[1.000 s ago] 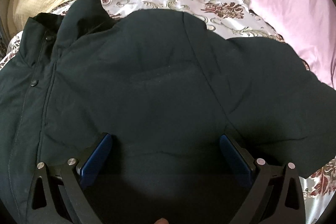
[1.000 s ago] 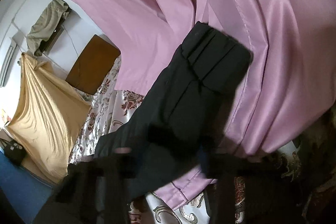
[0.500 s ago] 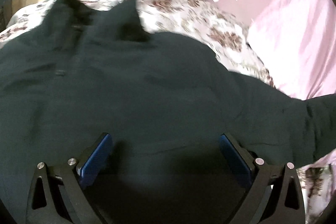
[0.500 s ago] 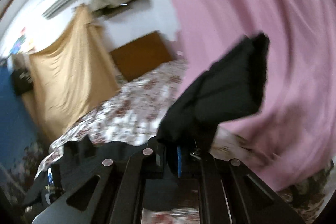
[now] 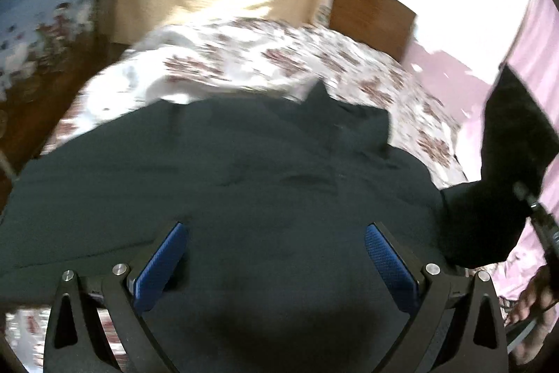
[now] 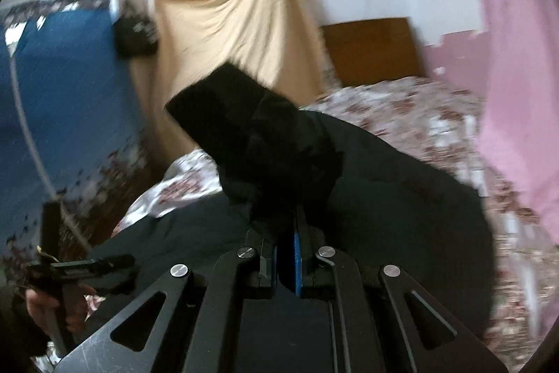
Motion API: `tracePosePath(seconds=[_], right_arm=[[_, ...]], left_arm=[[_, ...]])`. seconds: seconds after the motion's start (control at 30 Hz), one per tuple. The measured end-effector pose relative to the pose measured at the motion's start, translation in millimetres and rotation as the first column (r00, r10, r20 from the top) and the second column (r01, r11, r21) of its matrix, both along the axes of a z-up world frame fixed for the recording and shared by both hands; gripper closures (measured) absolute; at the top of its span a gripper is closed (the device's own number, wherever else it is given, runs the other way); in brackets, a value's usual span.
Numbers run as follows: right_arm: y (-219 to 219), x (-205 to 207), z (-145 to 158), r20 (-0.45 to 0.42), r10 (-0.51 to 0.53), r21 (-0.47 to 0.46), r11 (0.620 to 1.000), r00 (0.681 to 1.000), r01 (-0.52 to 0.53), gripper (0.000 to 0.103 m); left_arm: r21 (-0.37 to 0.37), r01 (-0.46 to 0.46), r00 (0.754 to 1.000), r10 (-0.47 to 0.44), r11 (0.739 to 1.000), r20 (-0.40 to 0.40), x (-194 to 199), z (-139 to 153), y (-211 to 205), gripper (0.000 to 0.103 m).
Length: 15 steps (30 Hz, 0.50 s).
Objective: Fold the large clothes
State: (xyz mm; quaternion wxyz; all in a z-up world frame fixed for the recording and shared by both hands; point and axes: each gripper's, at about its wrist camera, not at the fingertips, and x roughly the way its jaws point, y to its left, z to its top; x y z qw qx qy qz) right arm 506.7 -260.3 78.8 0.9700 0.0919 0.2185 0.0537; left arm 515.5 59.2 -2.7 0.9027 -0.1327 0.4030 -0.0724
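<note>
The left gripper (image 5: pixel 276 254) is hanging with its two blue, ribbed pads spread wide, gripping nothing, just over the broad dark body of the jacket (image 5: pixel 223 184). The right gripper (image 6: pixel 286 254) is pinching its blue pads almost together on a bunched fold of the jacket's sleeve (image 6: pixel 244 124), which is rising up and away from the tips as a thick, flat-ended tube, its cuff end pointing up and to the left.

From the left tongs, the jacket is spreading out ahead and to both sides, lying flat on the bed (image 5: pixel 244 58). Its long axis seems to be running crosswise in front of the tips, with the collar (image 5: pixel 335 114) standing up at the far edge, slightly right; the picture is blurred, so I would not swear to the exact line. The cloth is matte, dark greenish-black, smooth and faintly padded, with shallow wrinkles. Off to the right, the lifted sleeve is standing up as a black slab, and below it the person's right hand (image 5: pixel 534 296) is showing.

The bedspread under the jacket is shiny white with maroon floral patches. Beyond the tongs, a brown wooden headboard (image 6: pixel 370 48) is standing against the wall, a beige sheet (image 6: pixel 237 34) is draping left of it, and a pink curtain (image 6: pixel 517 58) is hanging to the right.
</note>
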Motion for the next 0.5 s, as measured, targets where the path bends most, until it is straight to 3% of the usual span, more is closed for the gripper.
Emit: tracePosePath(seconds=[0.13,0.23,0.33,0.4,0.47,0.5], right_arm=[[76.4,25.5,-28.6,-0.061,0.114,-0.029,0.993,0.992,-0.116,0.096],[108.6,27.0,-59.6,-0.118,0.178,-0.052,0.981,0.977,-0.185,0.096],[152.7,45.2,-93.4,-0.246,0.236,-0.086,0.961,0.940,-0.264,0.094],[170.6,55.5,-110.9,-0.330,0.270,-0.082,0.946,0.904,-0.313,0.079],[179.4,59.4,-123.8,-0.383,0.290,-0.081,0.935,0.877,-0.345,0.044],[179.7,53.1,-126.9,-0.378,0.307,-0.088,0.927,0.873,-0.364,0.042]], left_arm=[[-0.008,-0.067,0.997,0.067,0.998,0.028,-11.5,-0.4,44.6,0.000],[-0.013,-0.098,0.994,0.098,0.995,0.043,-14.2,-5.6,62.8,0.000],[-0.018,-0.115,0.993,0.115,0.993,0.037,-11.6,-17.1,77.3,0.000],[-0.049,-0.124,0.991,0.125,0.991,0.036,-7.6,-24.8,82.6,0.000],[-0.079,-0.126,0.991,0.129,0.989,0.035,1.4,-32.8,81.1,0.000],[-0.081,-0.123,0.991,0.126,0.989,0.036,2.2,-35.2,78.6,0.000]])
